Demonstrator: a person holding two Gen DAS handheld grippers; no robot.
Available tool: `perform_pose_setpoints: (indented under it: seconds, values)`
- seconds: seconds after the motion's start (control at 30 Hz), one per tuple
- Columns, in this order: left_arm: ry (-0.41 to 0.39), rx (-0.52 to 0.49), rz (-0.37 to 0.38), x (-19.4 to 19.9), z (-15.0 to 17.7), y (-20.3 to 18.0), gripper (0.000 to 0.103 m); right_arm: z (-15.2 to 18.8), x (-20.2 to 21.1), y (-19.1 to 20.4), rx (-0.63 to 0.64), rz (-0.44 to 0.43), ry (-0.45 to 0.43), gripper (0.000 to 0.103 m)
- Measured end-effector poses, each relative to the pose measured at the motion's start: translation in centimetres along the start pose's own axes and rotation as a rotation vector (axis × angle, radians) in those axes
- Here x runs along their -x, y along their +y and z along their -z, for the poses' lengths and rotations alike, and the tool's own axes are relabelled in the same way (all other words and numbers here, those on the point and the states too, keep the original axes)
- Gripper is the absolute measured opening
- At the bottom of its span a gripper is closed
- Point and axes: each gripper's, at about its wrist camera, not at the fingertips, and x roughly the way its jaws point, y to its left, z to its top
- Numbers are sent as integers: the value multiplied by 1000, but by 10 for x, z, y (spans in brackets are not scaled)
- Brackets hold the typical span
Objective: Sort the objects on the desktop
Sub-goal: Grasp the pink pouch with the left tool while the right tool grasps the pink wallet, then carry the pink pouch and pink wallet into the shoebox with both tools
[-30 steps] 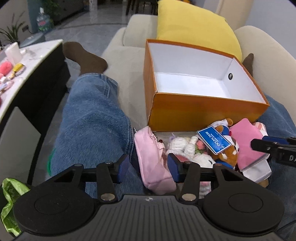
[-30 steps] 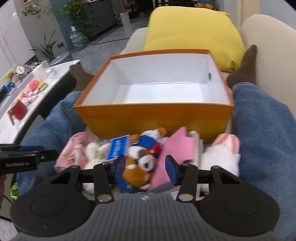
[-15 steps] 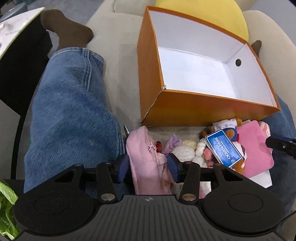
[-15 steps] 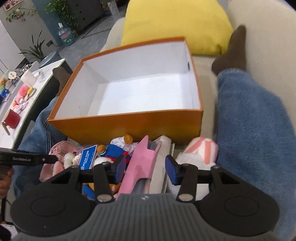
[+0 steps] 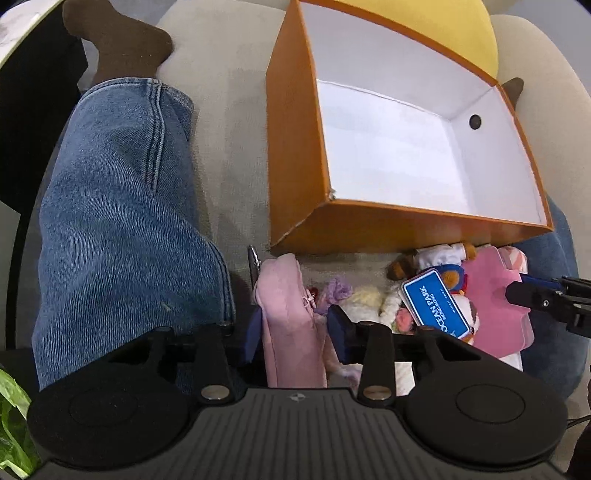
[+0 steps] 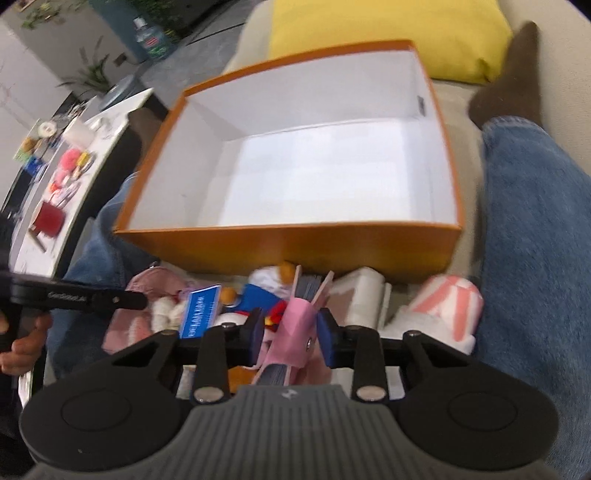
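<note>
Between the person's legs on the sofa (image 5: pixel 225 110), just below the orange box (image 5: pixel 295 155), the left hand-held gripper (image 5: pixel 295 328) is closing around a pink pouch (image 5: pixel 288 317). The right hand-held gripper (image 6: pixel 290 332) is closing around a pink card holder (image 6: pixel 295 325).

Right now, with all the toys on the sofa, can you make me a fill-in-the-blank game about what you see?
1. The big orange box is white inside and has ______ in it.
2. The left gripper is closing its fingers around a soft ______ pouch.
3. Behind the box lies a ______ cushion.
4. The blue card reads "OCEAN ______".

Missing words: nothing; pink; yellow; PARK
</note>
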Motion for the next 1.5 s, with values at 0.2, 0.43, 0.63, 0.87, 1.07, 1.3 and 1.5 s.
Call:
perform_pose_setpoints:
  seconds: [0.2,0.43,0.63,0.87,1.07,1.3,1.5]
  values:
    - [37,8,-10,-11,-17,3,50,-15,-24,-2,8,15,62,35]
    - [94,-42,-49,-28,-29,-5,50,-21,-39,-8,5,8,106,35]
    - [117,-53,-86,-35,-32,-4,40,-25,-48,-12,13,18,144,34]
    - [28,-61,-77,7,-10,-5,36,-21,-26,-11,39,16,115,27]
    - [-51,-101,-96,52,13,-19,36,-9,0,-4,67,14,77,25]
    - [-187,-165,-136,93,38,-41,32,8,24,4,89,-9,46,22]
    - [-368,-219,-121,144,40,-70,29,5,54,21,138,2,-45,18]
